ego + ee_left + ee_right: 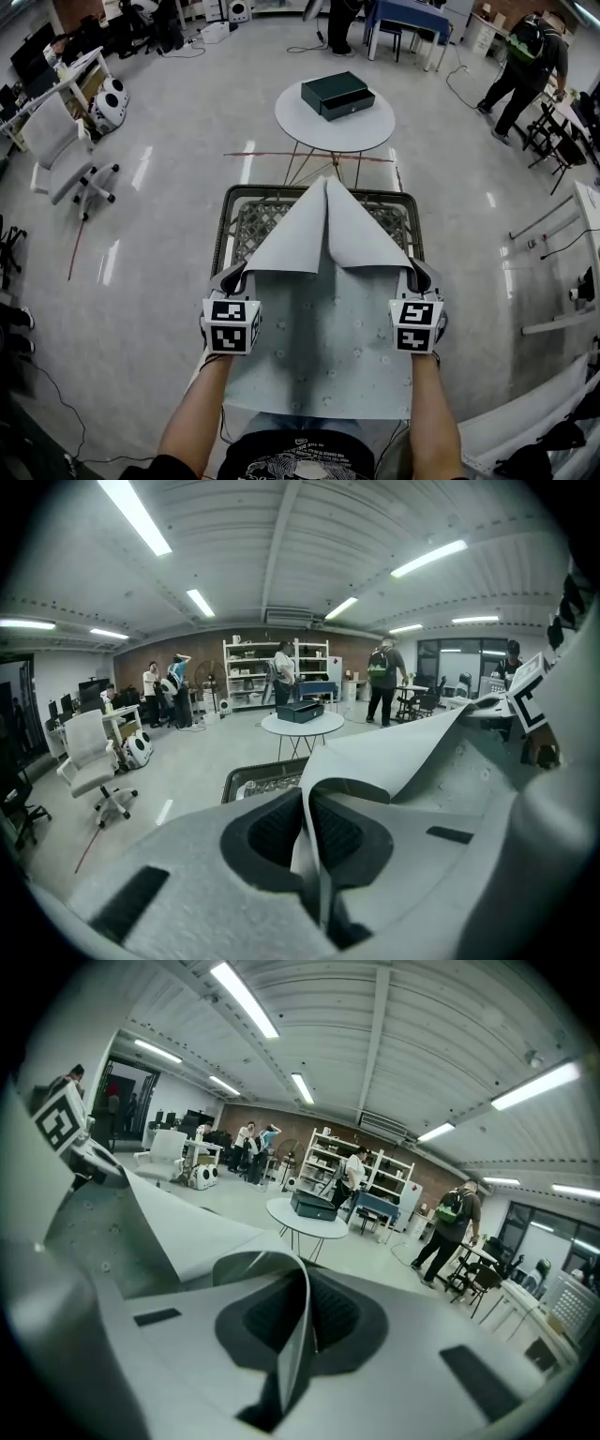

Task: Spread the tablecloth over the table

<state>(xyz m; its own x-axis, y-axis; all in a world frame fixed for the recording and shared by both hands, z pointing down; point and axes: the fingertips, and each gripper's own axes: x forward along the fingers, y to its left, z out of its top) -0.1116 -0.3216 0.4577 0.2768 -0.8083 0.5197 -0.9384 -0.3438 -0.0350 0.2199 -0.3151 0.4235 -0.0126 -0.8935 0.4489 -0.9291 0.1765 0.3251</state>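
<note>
Head view: the tablecloth (319, 356) covers the near part of the table (221, 234), its 2 far corners folded back into a peak. The left gripper (233, 276) and right gripper (419, 273) each pinch 1 folded edge tight.
</note>
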